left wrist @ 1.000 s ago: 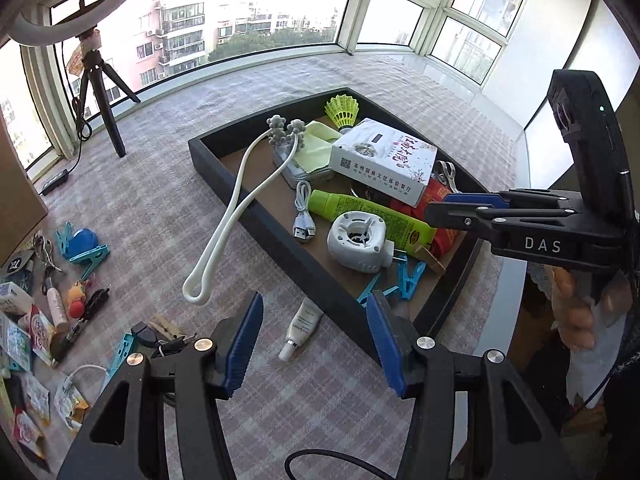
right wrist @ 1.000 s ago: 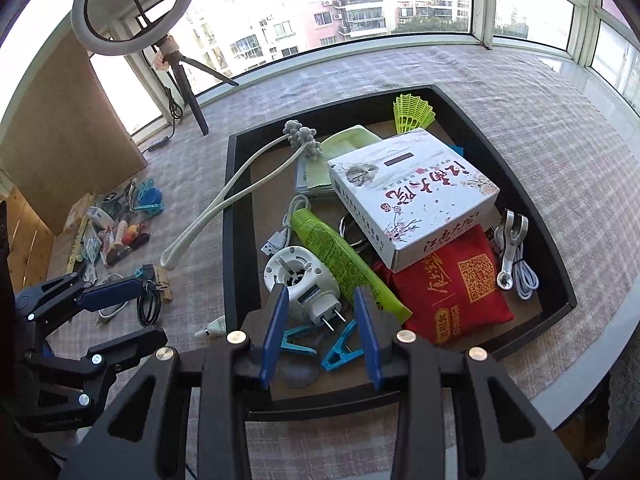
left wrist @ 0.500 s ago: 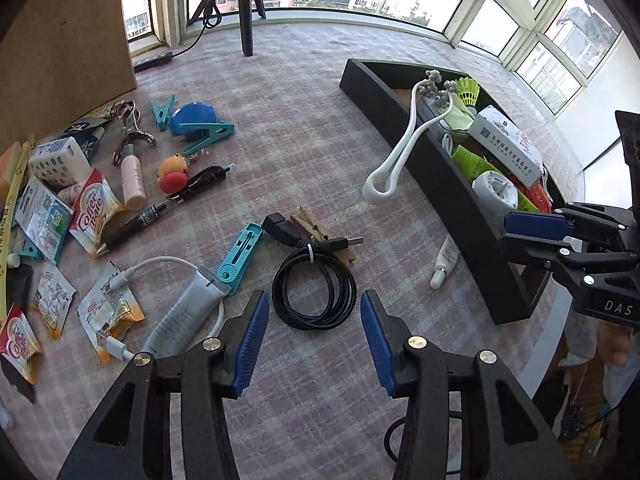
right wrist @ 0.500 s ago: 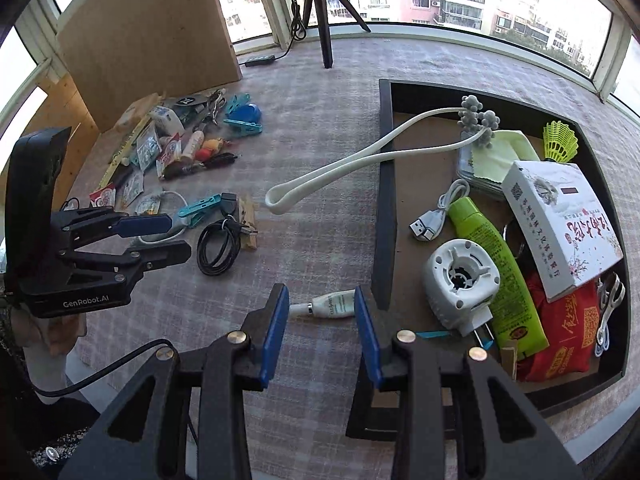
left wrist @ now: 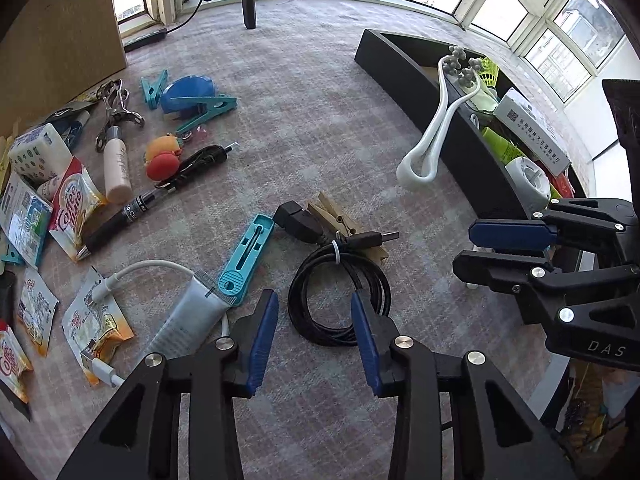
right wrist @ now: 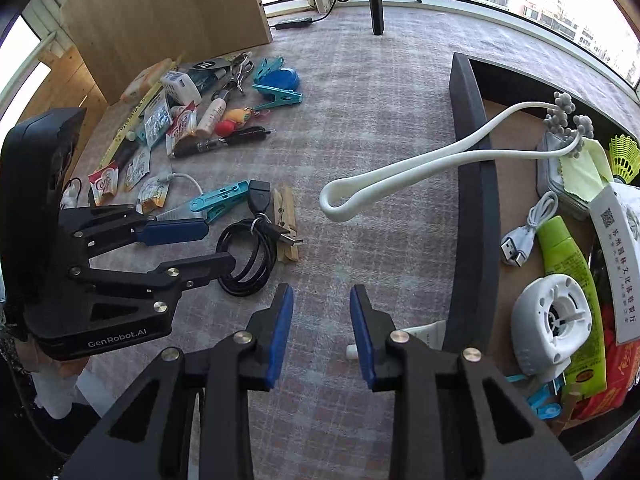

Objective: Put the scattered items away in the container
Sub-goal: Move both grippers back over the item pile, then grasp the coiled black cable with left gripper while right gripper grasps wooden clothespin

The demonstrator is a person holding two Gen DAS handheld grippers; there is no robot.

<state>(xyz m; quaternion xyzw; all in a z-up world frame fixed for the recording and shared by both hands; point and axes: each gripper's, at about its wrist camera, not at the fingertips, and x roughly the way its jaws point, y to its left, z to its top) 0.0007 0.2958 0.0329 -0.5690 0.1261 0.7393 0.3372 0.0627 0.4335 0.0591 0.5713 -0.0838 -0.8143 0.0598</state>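
Container (right wrist: 474, 208): a dark, low-walled tray on the right of the checked cloth covering the counter (left wrist: 320, 120), already holding a white box, a green tube, a round white gadget and a red pouch. A long white looped massager (right wrist: 400, 176) lies across its near wall, head inside and loop hanging out over the cloth, so it is only half put away.

Most scattered items lie well apart from the tray, in a cluster on the far left: sachets, a pen, teal pegs, a small bottle. Nearer the middle sits a coiled black cable (left wrist: 340, 300), tied with a white band, touching a wooden peg (left wrist: 340, 220) and just beside a teal peg (left wrist: 244, 264).

The left gripper (left wrist: 314, 334) points steeply down over that cable, its blue fingers standing either side of the coil's near edge and closing, with nothing pressed between them yet. The coil looks like its target, and being bundled it should lift as one piece.

The right gripper (right wrist: 322, 332) hangs over bare cloth next to the tray wall, fingers narrowing and empty. A small white tube (right wrist: 420, 334) lies against the wall just beside its right finger, probably its pick, and a short carry to the tray.
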